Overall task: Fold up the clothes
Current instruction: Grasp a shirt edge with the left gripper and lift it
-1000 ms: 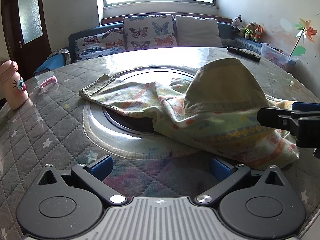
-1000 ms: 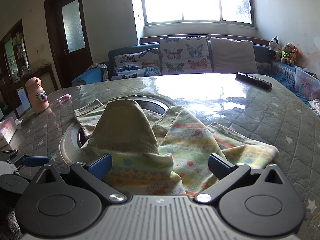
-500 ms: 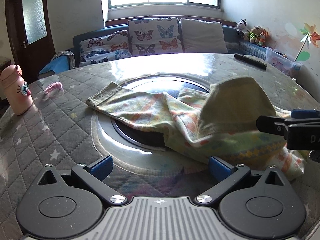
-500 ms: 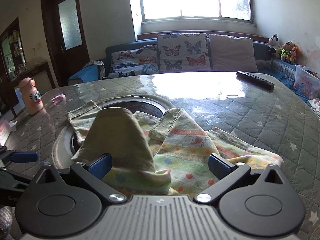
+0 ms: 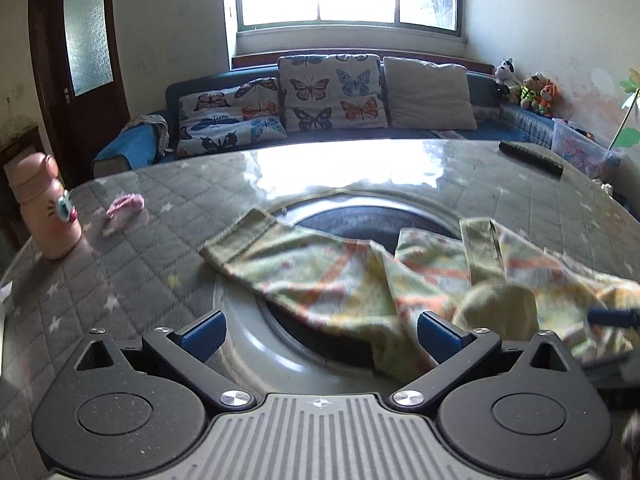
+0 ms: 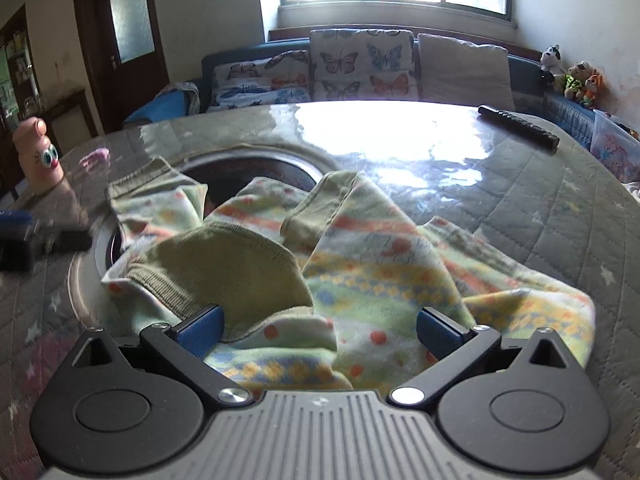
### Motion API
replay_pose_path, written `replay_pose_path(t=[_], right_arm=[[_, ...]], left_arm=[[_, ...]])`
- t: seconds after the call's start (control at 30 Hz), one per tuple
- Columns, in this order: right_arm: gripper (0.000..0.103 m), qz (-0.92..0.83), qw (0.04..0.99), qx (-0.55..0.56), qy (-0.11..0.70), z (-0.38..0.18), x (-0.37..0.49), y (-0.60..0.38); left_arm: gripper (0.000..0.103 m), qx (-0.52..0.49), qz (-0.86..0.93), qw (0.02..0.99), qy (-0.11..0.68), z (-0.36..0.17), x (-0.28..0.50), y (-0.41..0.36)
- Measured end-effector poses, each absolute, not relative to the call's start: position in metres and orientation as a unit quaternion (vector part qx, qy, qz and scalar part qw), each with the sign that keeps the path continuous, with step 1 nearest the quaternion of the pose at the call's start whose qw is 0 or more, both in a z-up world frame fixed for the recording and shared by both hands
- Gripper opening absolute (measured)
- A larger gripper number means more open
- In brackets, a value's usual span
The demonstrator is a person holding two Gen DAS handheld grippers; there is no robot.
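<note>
A pastel patterned garment (image 5: 360,280) with green ribbed cuffs lies crumpled over the round inset at the table's middle. One green cuff (image 5: 244,232) points left. A green ribbed flap (image 6: 224,264) sags low on the heap. My left gripper (image 5: 320,334) is open at the garment's near left edge, its right pad beside the cloth and nothing between its fingers. My right gripper (image 6: 319,332) is open just above the heap, with cloth lying under and between its fingers but not pinched. Each gripper shows in the other's view: right tip (image 5: 612,317), left gripper (image 6: 24,236).
The round table (image 5: 132,280) has a grey quilted star cover under a glossy sheet. A pink bottle (image 5: 46,208) and a small pink item (image 5: 126,205) sit at the left, a black remote (image 6: 518,128) at the far right. A sofa with cushions (image 5: 332,92) stands behind.
The green flap that stood up as a tall hump has sunk onto the heap. Both grippers have drawn back a little, the left one shifting leftward; both stayed open.
</note>
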State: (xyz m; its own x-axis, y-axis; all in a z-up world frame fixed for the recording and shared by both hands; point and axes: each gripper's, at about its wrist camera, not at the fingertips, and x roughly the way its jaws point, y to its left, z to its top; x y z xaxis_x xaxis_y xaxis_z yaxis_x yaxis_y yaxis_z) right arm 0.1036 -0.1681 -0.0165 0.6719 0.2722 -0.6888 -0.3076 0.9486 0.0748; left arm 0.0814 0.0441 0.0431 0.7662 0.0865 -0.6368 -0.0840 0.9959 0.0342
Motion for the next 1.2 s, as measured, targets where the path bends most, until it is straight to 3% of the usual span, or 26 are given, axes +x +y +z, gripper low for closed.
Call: replay_pose_path(t=[0.43,0.53,0.63,0.7,0.8,0.97,1.2], right_arm=[[0.103,0.185,0.903,-0.023,0.386,-0.020,0.090,-0.172],[0.103,0.189,0.902,-0.022,0.387,-0.020,0.089,-0.173],[0.103,0.193,0.901,-0.021,0.387,-0.020,0.088,-0.174],[0.103,0.196,0.901,-0.020,0.388,-0.020,0.088,-0.174],[0.103,0.199,0.900,-0.019,0.388,-0.020,0.087,-0.175],[0.103,0.206,0.899,-0.022,0.385,-0.017,0.082,-0.175],[0.103,0.229,0.897,-0.021,0.376,-0.007,0.068,-0.176]], left_arm=[[0.101,-0.004,0.007,0.926,0.378,0.027,0.164,0.024],[0.091,-0.017,-0.005,0.917,0.399,0.018,0.174,0.025],[0.070,-0.032,-0.023,0.911,0.410,0.013,0.173,0.028],[0.043,-0.039,-0.035,0.909,0.412,0.011,0.169,0.031],[0.016,-0.058,-0.054,0.909,0.410,0.010,0.161,0.036],[0.007,-0.073,-0.057,0.915,0.392,0.016,0.139,0.045],[0.005,-0.085,-0.040,0.925,0.369,0.029,0.092,0.065]])
